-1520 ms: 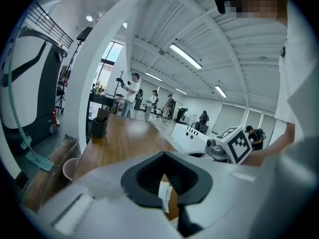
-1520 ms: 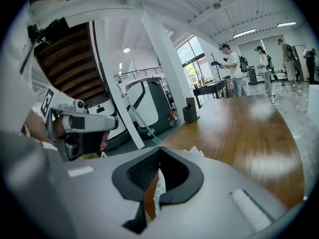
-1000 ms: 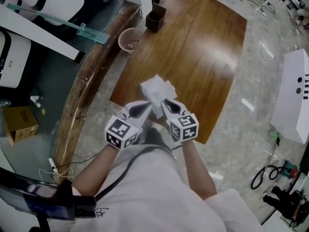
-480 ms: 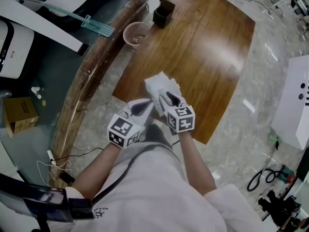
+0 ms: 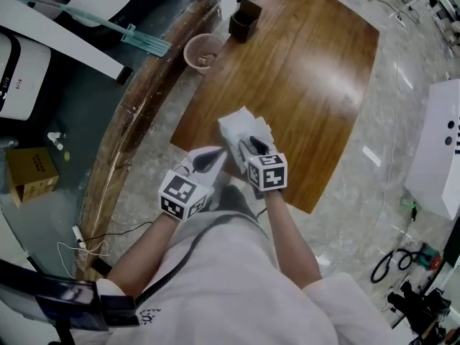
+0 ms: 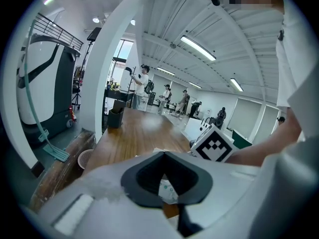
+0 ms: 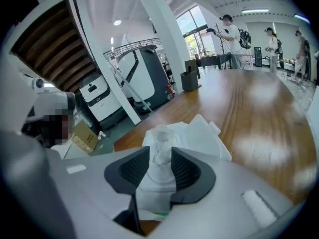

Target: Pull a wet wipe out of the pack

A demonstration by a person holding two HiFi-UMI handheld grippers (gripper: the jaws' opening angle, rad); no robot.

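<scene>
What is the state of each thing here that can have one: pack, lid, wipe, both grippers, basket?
Pack: lying flat, opened.
Lid: flipped open.
Wipe: tip stands up from the opening, not pulled out yet.
Left gripper: shut, it seems on the pack's near end.
Right gripper: open; its jaws have just been opening, wipe tip between them, not pinched.
Basket: upright.

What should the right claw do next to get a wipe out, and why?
Probably close the right claw on the wipe tuft. Its jaws have just been opening and now stand apart on either side of the tuft, which sticks up from the pack, unpinched. The lid is already flipped open, so a grip seems all that is missing before pulling.
</scene>
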